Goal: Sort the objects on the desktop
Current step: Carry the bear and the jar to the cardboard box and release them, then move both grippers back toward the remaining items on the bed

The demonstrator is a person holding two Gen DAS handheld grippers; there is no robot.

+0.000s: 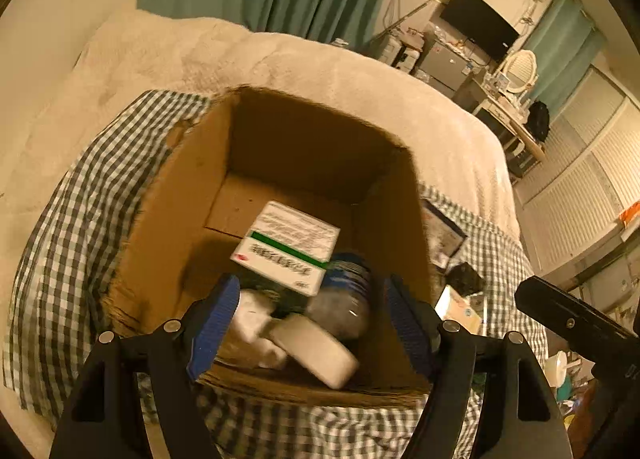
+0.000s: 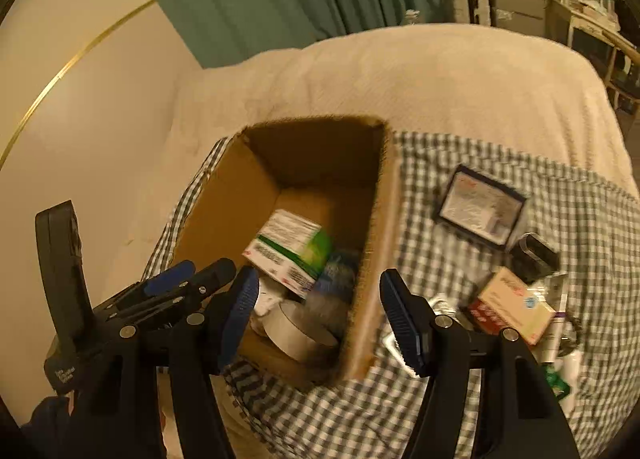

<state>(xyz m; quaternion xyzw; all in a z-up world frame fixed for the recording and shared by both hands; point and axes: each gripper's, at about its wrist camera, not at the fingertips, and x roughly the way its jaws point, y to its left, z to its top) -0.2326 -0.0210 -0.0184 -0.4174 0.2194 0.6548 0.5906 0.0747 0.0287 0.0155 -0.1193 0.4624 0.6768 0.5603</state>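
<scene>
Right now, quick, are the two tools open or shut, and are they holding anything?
Left tool: open, holding nothing, over the box.
Right tool: open, holding nothing, astride the box wall.

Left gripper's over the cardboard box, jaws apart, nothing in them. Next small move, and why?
Probably lift the left gripper clear of the cardboard box. Its jaws stand open with nothing pinched, and the white-and-green carton already lies inside on the other items. Unsorted things, such as the orange-and-cream carton, remain on the checked cloth beside the box, nearer the open right gripper.
</scene>
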